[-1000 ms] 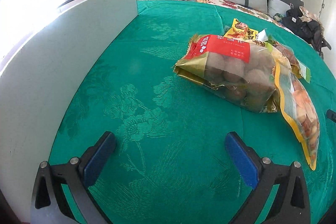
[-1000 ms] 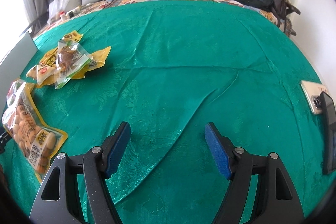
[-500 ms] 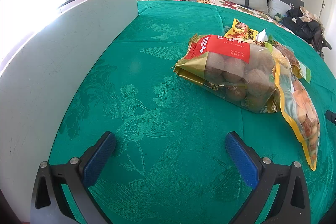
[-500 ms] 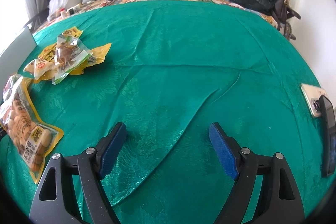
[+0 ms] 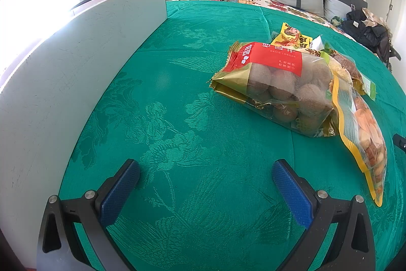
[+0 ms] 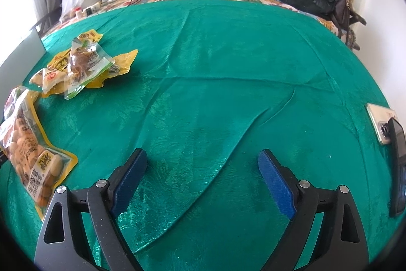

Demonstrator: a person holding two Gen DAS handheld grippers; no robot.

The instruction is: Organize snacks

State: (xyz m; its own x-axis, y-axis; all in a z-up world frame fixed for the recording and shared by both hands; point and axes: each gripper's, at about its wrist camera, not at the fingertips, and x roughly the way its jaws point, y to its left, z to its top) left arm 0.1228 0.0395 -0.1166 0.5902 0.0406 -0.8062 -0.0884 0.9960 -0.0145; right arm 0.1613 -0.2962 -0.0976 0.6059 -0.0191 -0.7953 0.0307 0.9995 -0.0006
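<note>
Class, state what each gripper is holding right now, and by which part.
Nothing is held. The left gripper and right gripper are both open over bare green bedspread; the snack bags lie untouched.

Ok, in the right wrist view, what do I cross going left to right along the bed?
Yellow-edged snack bag → pile of small snack packets → right gripper, open over bare green bedspread → phone at the right edge.

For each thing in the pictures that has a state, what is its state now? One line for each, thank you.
left claw: open, empty, above the green cover.
right claw: open, empty.
dried longan bag: sealed, lying flat.
yellow-edged snack bag: lying flat, leaning on the longan bag in the left view.
small snack packets: piled loosely together.
white board: standing upright at the cover's edge.
phone: lying at the right edge.
</note>
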